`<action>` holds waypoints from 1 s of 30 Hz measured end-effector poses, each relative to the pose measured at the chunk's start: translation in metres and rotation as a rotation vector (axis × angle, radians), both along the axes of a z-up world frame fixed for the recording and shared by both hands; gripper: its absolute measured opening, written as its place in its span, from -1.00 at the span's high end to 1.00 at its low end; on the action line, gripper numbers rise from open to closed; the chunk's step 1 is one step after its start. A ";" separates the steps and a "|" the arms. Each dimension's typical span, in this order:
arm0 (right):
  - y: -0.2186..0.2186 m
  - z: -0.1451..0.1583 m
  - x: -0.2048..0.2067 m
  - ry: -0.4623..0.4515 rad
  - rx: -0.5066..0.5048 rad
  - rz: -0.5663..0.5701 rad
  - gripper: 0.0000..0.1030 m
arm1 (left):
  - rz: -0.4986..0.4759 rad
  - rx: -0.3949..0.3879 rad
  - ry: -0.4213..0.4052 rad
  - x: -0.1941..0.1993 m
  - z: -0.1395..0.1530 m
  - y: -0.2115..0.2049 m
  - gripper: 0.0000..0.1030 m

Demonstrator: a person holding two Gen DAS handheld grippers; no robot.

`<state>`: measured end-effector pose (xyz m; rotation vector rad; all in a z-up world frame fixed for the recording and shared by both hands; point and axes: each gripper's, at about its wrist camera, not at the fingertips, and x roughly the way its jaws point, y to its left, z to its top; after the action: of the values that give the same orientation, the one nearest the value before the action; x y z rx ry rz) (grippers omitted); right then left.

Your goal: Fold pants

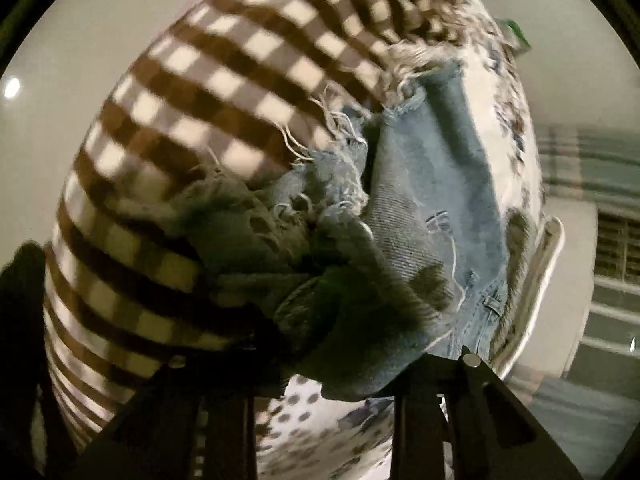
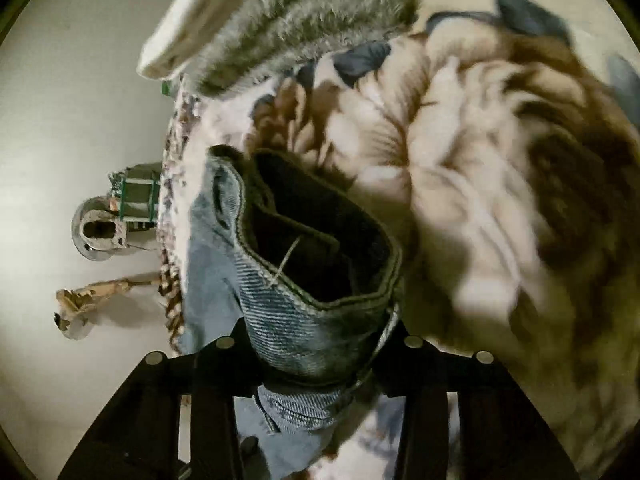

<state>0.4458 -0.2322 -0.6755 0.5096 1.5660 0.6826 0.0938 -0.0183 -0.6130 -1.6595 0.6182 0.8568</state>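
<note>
The pants are light blue jeans with frayed, ripped parts. In the left wrist view the jeans (image 1: pixel 432 200) run up the middle over a patterned bedspread, and my left gripper (image 1: pixel 324 376) is shut on a bunched, frayed denim end. In the right wrist view my right gripper (image 2: pixel 320 364) is shut on a hemmed denim opening (image 2: pixel 316 260) that gapes toward the camera, lifted off the bed.
A brown-and-cream checked blanket (image 1: pixel 208 120) lies left of the jeans. A white spotted sheet (image 1: pixel 504 92) lies under them. A brown-and-cream floral blanket (image 2: pixel 500 180) and a grey furry throw (image 2: pixel 304 20) lie beyond the right gripper. Small objects (image 2: pixel 104 224) sit on the pale floor at left.
</note>
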 end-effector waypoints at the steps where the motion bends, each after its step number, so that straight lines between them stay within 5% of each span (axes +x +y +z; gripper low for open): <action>1: -0.004 0.003 -0.008 0.005 -0.007 -0.003 0.21 | -0.028 0.021 0.001 -0.005 0.004 -0.001 0.56; 6: -0.025 0.006 -0.031 0.043 -0.026 0.032 0.23 | -0.157 0.108 0.010 -0.023 0.003 -0.005 0.48; 8: -0.033 -0.001 -0.029 0.065 -0.018 0.034 0.08 | -0.157 0.125 -0.014 -0.026 -0.004 -0.008 0.44; 10: -0.035 -0.013 -0.022 0.093 0.010 0.036 -0.34 | -0.130 0.111 -0.074 -0.030 -0.013 -0.015 0.05; 12: -0.036 -0.020 -0.023 0.103 0.041 0.067 -0.45 | -0.083 0.087 -0.155 -0.028 -0.022 -0.023 -0.31; 15: -0.027 -0.021 -0.024 0.087 0.063 0.120 -0.64 | -0.036 0.091 -0.164 -0.017 -0.024 -0.035 -0.41; 21: 0.000 -0.030 -0.024 0.102 0.107 0.136 -0.75 | 0.184 0.032 -0.167 -0.026 -0.036 -0.022 -0.42; 26: 0.008 -0.036 -0.029 0.094 0.136 0.045 -0.60 | 0.211 0.048 -0.110 -0.022 -0.026 -0.017 -0.39; 28: 0.007 -0.040 -0.031 0.091 0.112 0.008 0.01 | 0.199 0.056 -0.065 -0.018 -0.022 -0.014 0.00; 30: 0.007 -0.037 -0.034 0.085 0.105 -0.010 0.11 | 0.177 0.067 -0.027 -0.012 -0.019 -0.007 0.49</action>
<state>0.4114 -0.2248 -0.7128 0.6307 1.6119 0.7467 0.0814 -0.0250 -0.6315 -1.6801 0.4236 0.9700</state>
